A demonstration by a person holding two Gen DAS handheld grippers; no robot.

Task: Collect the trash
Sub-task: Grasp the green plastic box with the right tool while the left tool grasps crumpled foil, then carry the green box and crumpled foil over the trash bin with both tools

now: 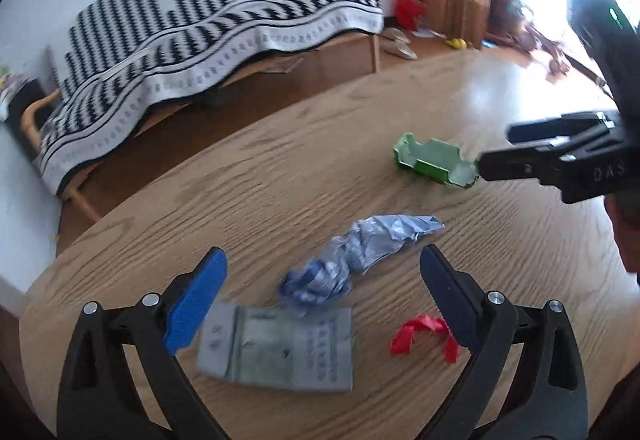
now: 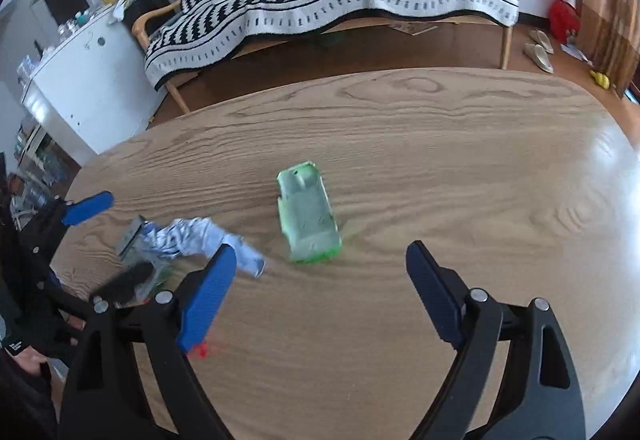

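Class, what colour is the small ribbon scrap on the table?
Red ribbon scrap, clearest in the left wrist view.

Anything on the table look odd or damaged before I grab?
Only litter: a crumpled blue wrapper, a flat packet, a red ribbon scrap and a torn-open green carton on the table. No spills.

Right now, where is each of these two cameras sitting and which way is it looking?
Left wrist: rides the left gripper, angled down over the wooden table at the crumpled blue wrapper, flat packet and red ribbon; its open blue-padded fingers show, the right gripper entering from the right.
Right wrist: rides the right gripper, angled down at the green carton; its open fingers show, the left gripper at left.
Shared: table, carton, wrapper, striped sofa.
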